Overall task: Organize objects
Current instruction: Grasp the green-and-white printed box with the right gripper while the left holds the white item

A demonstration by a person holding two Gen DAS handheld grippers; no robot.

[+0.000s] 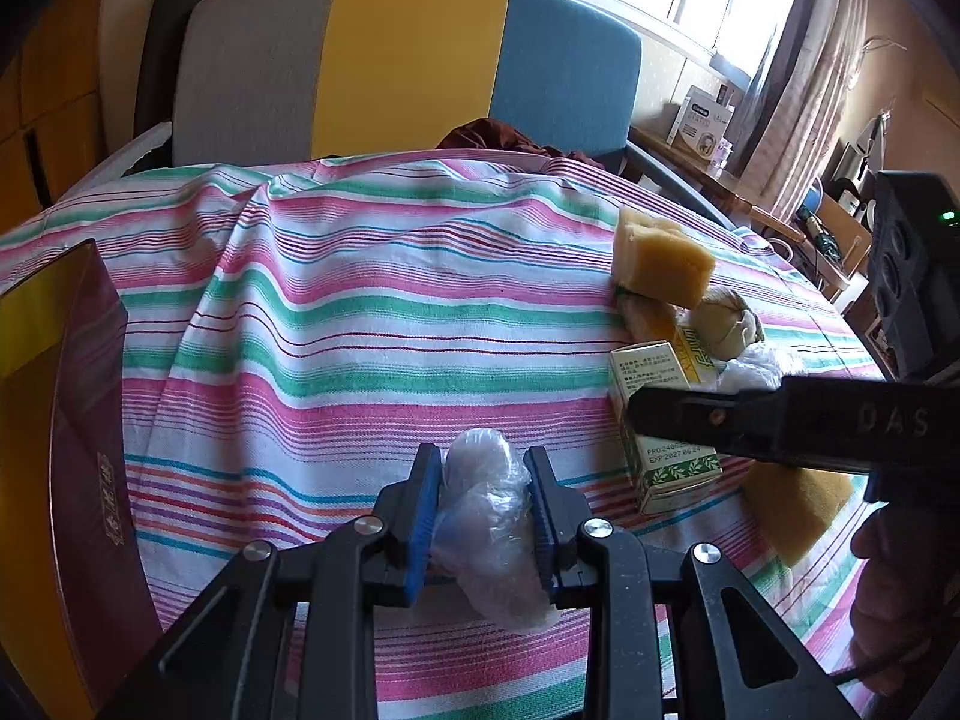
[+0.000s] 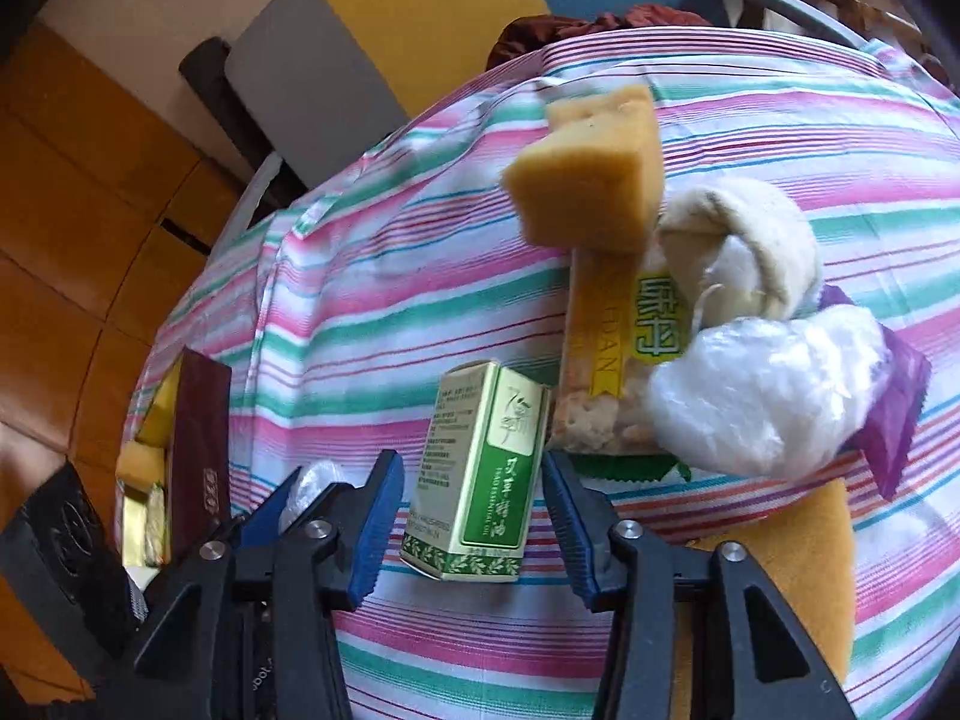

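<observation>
My left gripper [image 1: 483, 471] is shut on a crumpled clear plastic bag [image 1: 489, 522] just above the striped cloth [image 1: 360, 324]. My right gripper [image 2: 474, 483] is open, its fingers on either side of an upright green and white box [image 2: 480, 474] without touching it. In the left wrist view the right gripper [image 1: 750, 420] crosses in front of that box [image 1: 666, 462]. The left gripper [image 2: 288, 498] with its bag shows at the lower left of the right wrist view.
A pile lies behind the box: a yellow sponge [image 2: 591, 174], a snack pack [image 2: 606, 360], a cloth ball [image 2: 738, 246], a white plastic bag [image 2: 762, 390], a purple wrapper [image 2: 894, 420]. A flat sponge [image 2: 798, 564] lies at right. A dark red box [image 1: 66, 450] with items stands at left.
</observation>
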